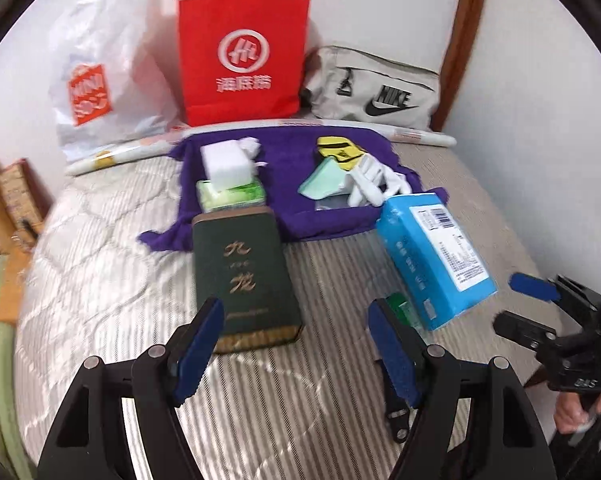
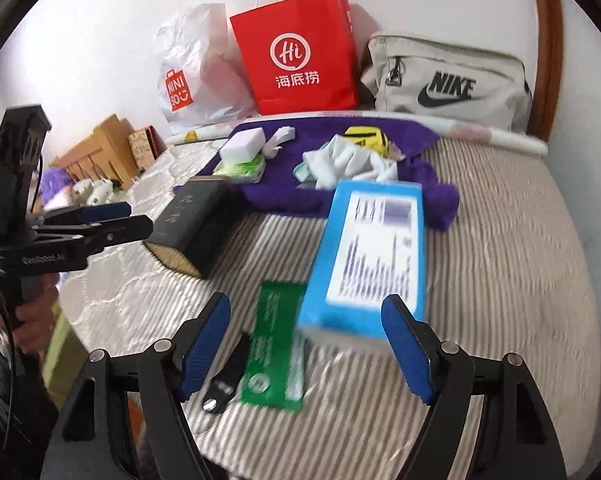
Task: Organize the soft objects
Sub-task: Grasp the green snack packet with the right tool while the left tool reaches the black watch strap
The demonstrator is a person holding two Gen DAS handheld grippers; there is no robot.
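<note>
Bed [image 1: 100,264] with quilted and striped cover carries everything; against the wall stand a red paper bag [image 1: 242,56], a white plastic bag [image 1: 100,76] and a grey pouch [image 1: 374,88]. Purple cloth [image 1: 288,160] spread at the far middle of the bed holds the soft items: white sponge block [image 1: 225,162] on a green tissue pack [image 1: 232,196], white gloves [image 1: 374,184], a yellow-black piece [image 1: 340,152]. Nearer, a dark green box [image 1: 244,276] lies with its long axis pointing away from the left gripper [image 1: 292,356], directly ahead of it. Blue tissue pack [image 2: 370,256] lies ahead of the right gripper [image 2: 306,348], long axis running away and slightly left, its near end between the finger tips; a green sachet [image 2: 274,344] lies beside it. Both sets of jaws spread wide, pads pressing on nothing. Judgement: right hand is nearer the blue pack; a straight advance along its axis would bracket it.
</note>
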